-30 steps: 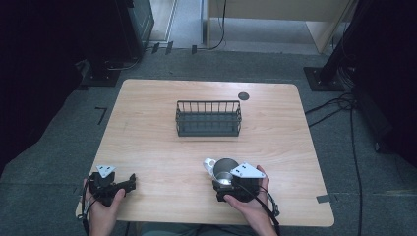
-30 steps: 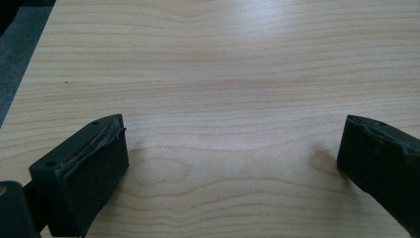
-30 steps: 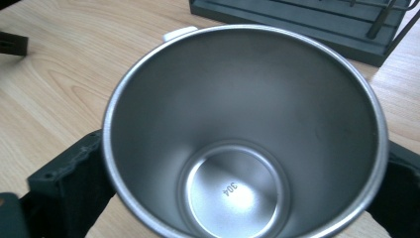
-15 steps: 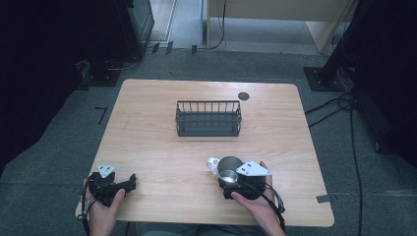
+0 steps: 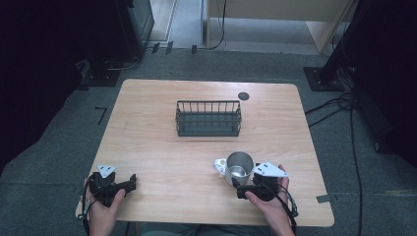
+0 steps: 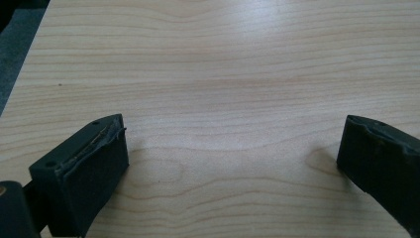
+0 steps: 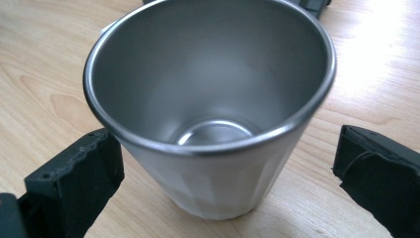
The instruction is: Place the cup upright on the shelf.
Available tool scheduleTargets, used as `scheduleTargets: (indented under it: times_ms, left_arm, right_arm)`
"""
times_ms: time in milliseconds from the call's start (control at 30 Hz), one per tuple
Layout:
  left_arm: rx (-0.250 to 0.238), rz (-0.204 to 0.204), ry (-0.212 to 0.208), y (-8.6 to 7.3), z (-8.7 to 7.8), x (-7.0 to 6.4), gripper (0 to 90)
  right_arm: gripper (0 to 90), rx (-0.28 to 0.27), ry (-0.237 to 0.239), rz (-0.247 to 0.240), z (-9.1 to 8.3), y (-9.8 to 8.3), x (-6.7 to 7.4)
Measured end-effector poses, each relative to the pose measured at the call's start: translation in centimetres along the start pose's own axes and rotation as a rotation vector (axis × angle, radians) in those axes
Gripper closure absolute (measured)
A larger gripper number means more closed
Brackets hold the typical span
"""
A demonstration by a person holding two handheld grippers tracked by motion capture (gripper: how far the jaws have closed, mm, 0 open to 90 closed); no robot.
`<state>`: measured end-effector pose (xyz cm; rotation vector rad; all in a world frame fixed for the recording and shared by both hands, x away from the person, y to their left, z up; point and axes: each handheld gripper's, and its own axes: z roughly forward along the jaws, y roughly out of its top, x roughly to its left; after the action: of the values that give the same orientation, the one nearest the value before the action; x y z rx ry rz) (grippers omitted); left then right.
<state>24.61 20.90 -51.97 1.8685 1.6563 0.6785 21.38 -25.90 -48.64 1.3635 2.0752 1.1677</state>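
Observation:
A steel mug with a white outer shell and a white handle stands upright on the wooden table, near its front right. My right gripper sits just behind it with its jaws open on either side of the mug's base. In the right gripper view the mug is empty. There my right gripper has its left jaw close to the mug's wall and its right jaw well apart from it. My left gripper rests open at the front left, over bare wood.
A black wire basket stands empty at the middle back of the table. A small black round disc lies behind it, near the far edge. Cables and dark stands surround the table on the floor.
The mug and my right gripper have shifted a little to the right. The left gripper has stayed where it was.

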Motion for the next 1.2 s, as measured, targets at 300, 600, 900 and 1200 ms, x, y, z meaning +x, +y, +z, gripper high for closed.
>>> scheduleTargets:
  times_ms: [300, 600, 900, 1200]
  left_arm:
    - [0.000, 0.001, 0.000, 0.0, 0.0, 0.0, 0.0]
    - [0.000, 0.004, -0.003, 0.0, 0.0, 0.0, 0.0]
    - [0.000, 0.005, -0.004, 0.0, 0.0, 0.0, 0.0]
    - [0.000, 0.005, -0.004, 0.0, 0.0, 0.0, 0.0]
  right_arm:
    - [0.0, 0.006, -0.072, 0.077, 1.9, 0.3, 1.5]
    - [6.9, -0.035, -0.109, 0.059, 2.3, 0.2, 2.0]
    - [7.8, -0.063, -0.089, 0.034, 1.6, 0.7, 1.4]
    - [7.8, -0.088, -0.065, 0.003, 1.1, 2.1, 1.6]
